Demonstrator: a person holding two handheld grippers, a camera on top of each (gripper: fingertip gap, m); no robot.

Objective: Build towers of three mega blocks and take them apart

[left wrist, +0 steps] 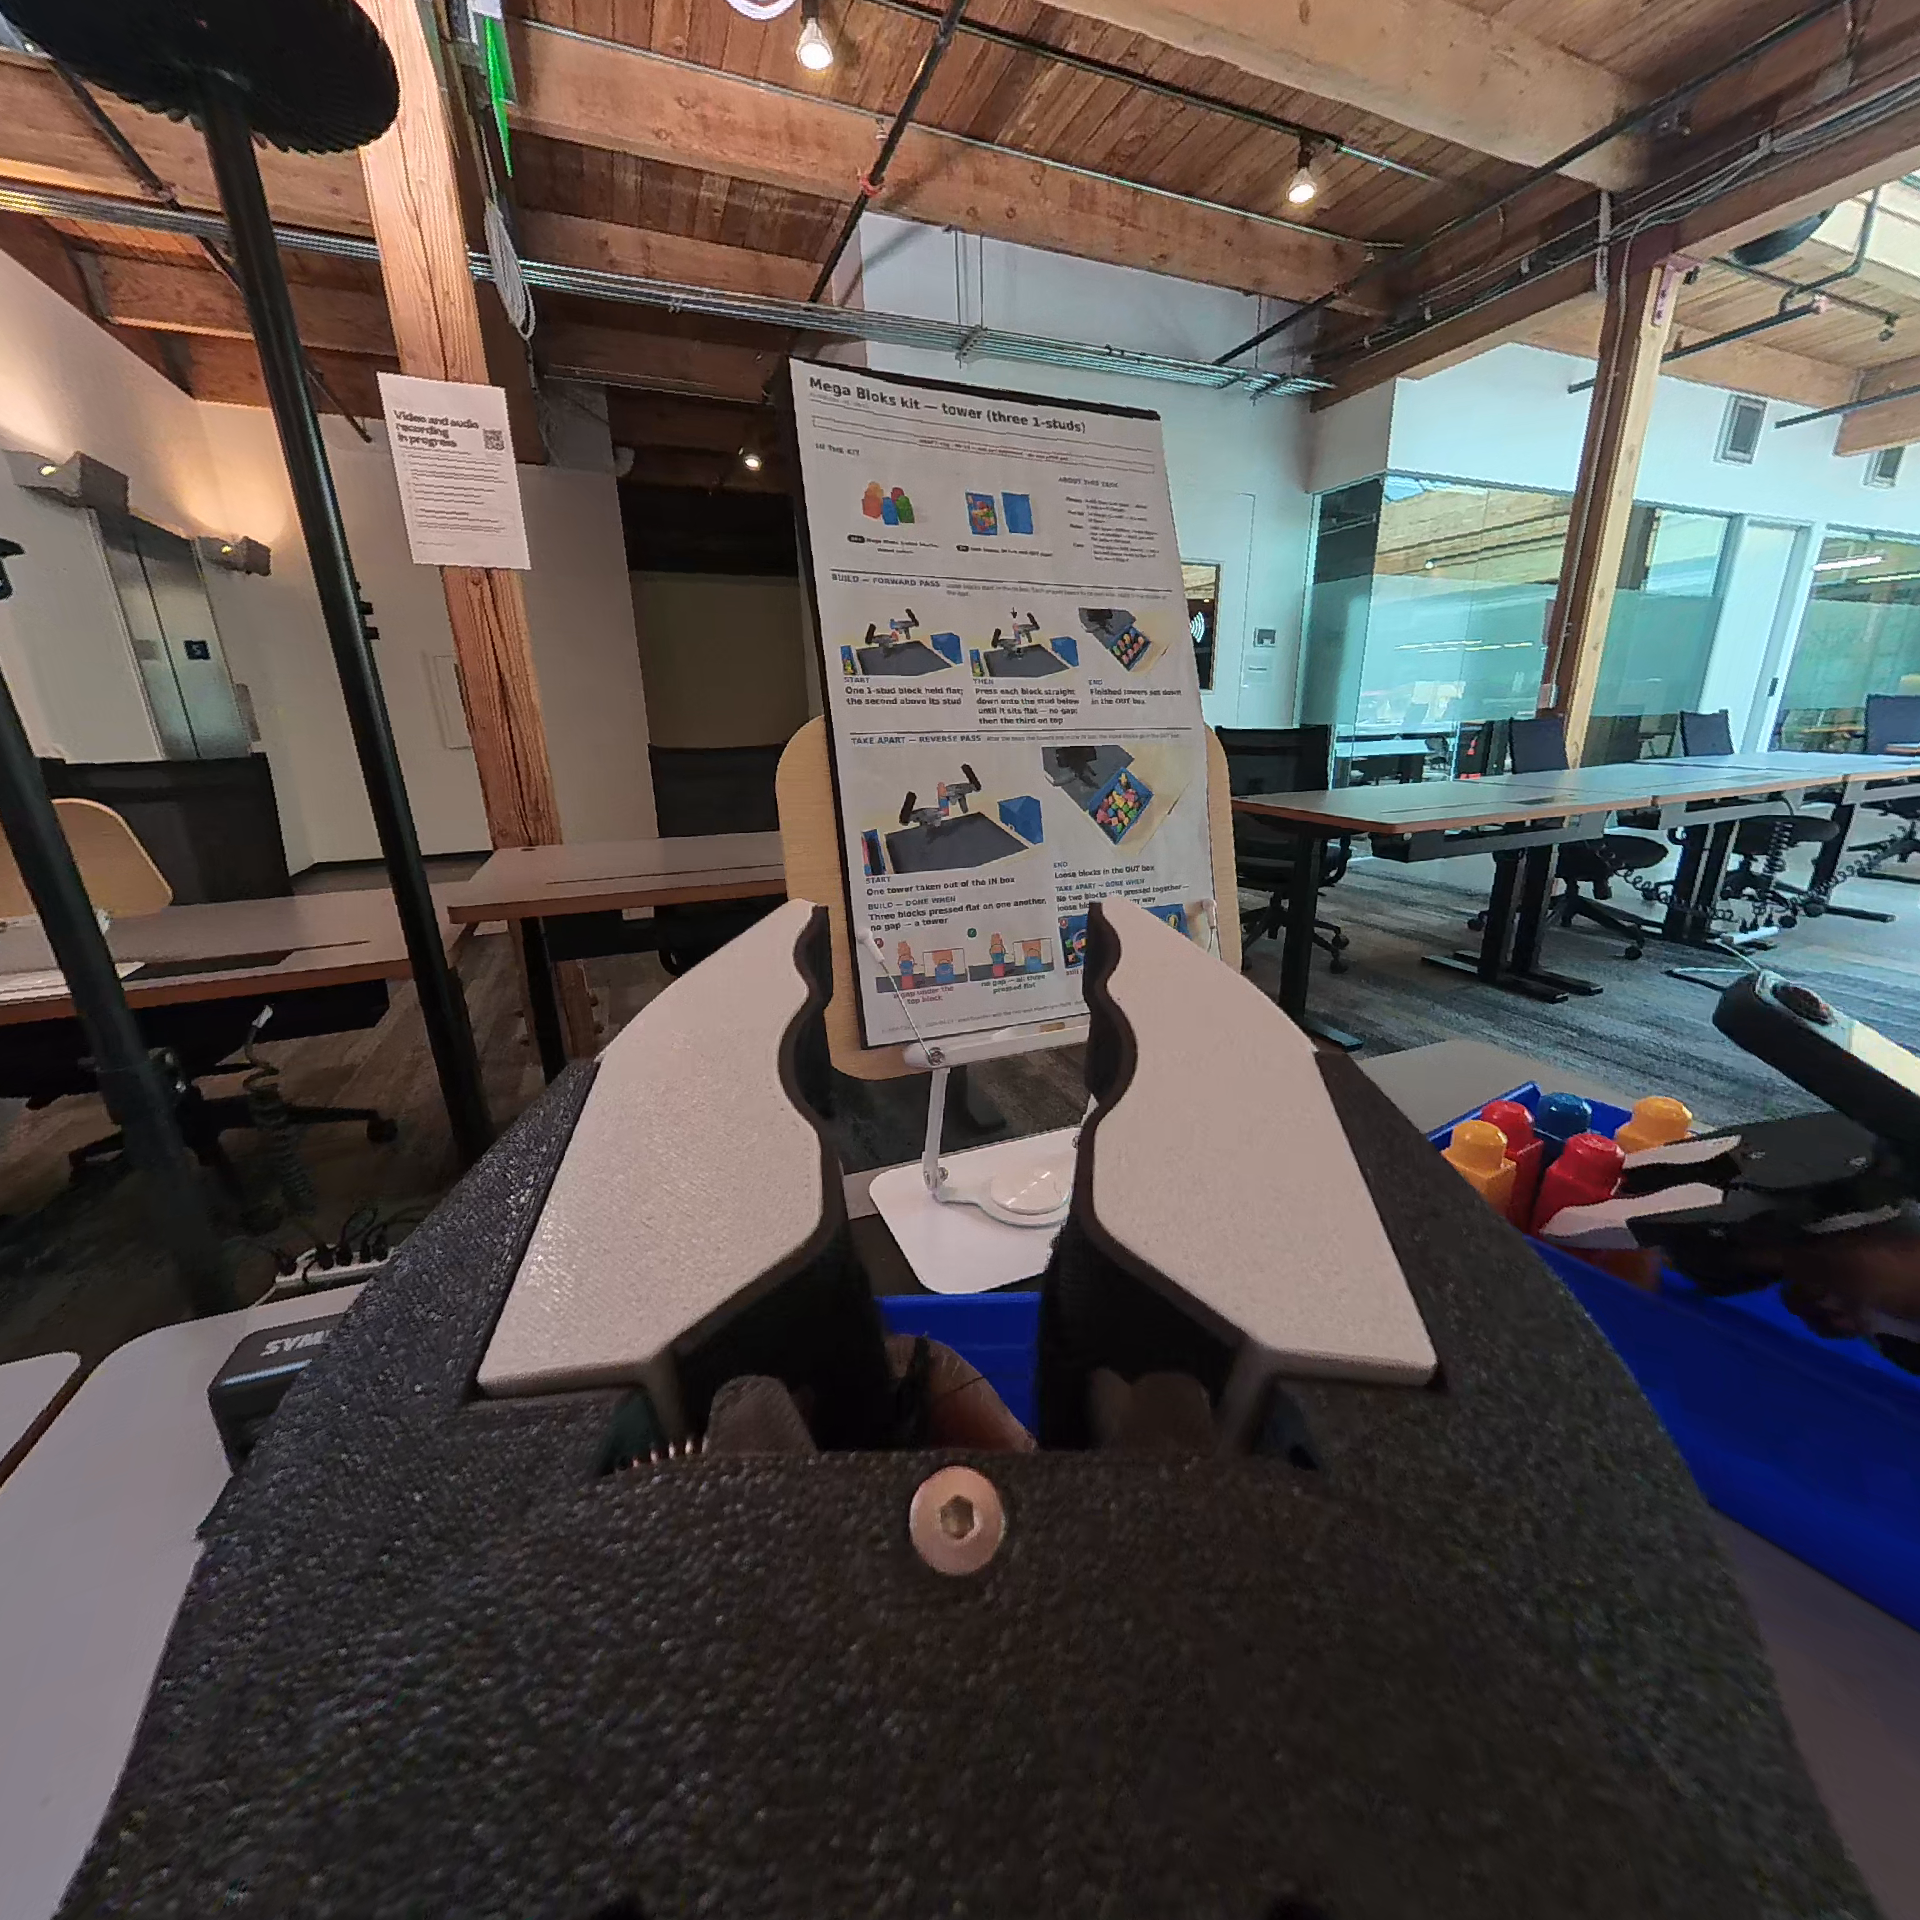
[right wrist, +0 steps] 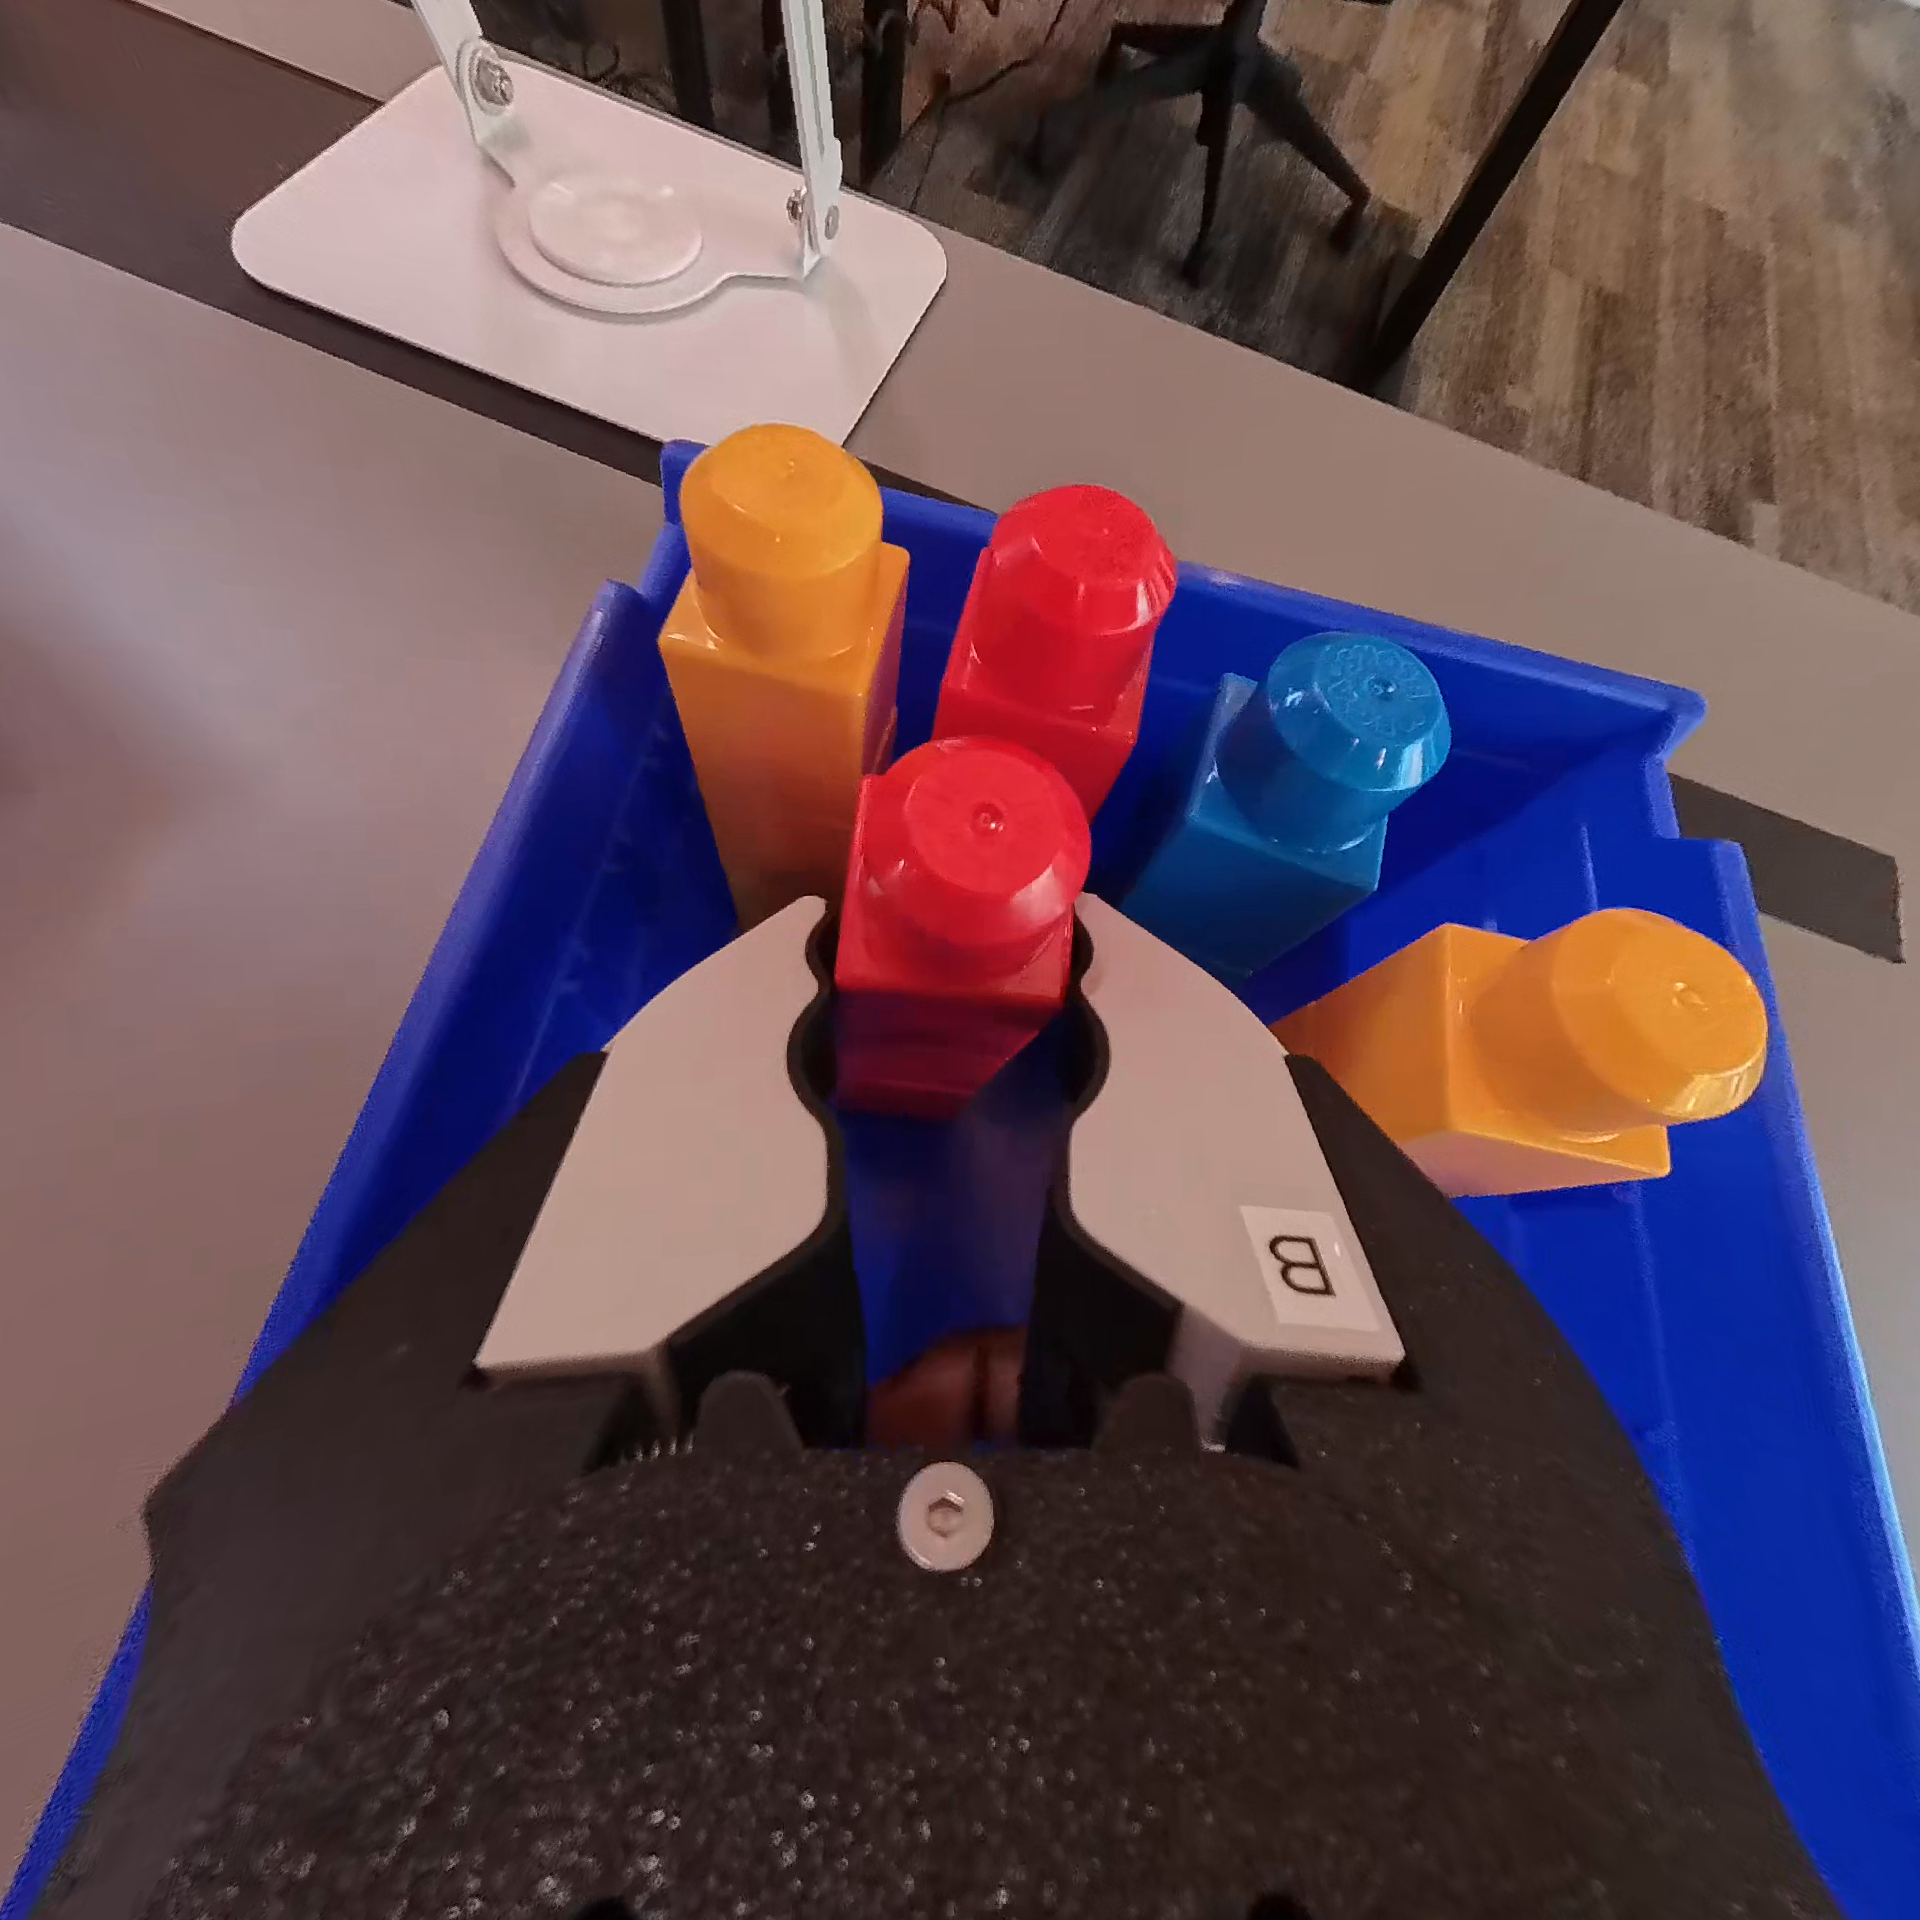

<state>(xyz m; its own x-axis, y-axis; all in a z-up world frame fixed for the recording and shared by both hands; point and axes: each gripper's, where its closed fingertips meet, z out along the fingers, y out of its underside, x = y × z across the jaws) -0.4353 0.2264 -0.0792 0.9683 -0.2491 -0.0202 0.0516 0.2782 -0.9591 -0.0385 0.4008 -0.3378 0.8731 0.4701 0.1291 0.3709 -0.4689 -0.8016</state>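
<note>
Right claw (right wrist: 951,961): closed on red-topped tower (right wrist: 951,914) inside blue bin (right wrist: 1558,831).
Left claw (left wrist: 951,966): wide, empty, facing instruction sheet (left wrist: 997,675).

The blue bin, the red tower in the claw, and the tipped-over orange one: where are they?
Blue bin (right wrist: 1621,1403): right wrist view, its bare right wall.
Red-topped tower (right wrist: 971,831): right wrist view, top stud, between the claw's tips.
Tipped orange-topped tower (right wrist: 1621,1018): right wrist view, its stud, leaning right.

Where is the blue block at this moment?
In the right wrist view, the blue block stands in the blue bin, right of the far red block.
</note>
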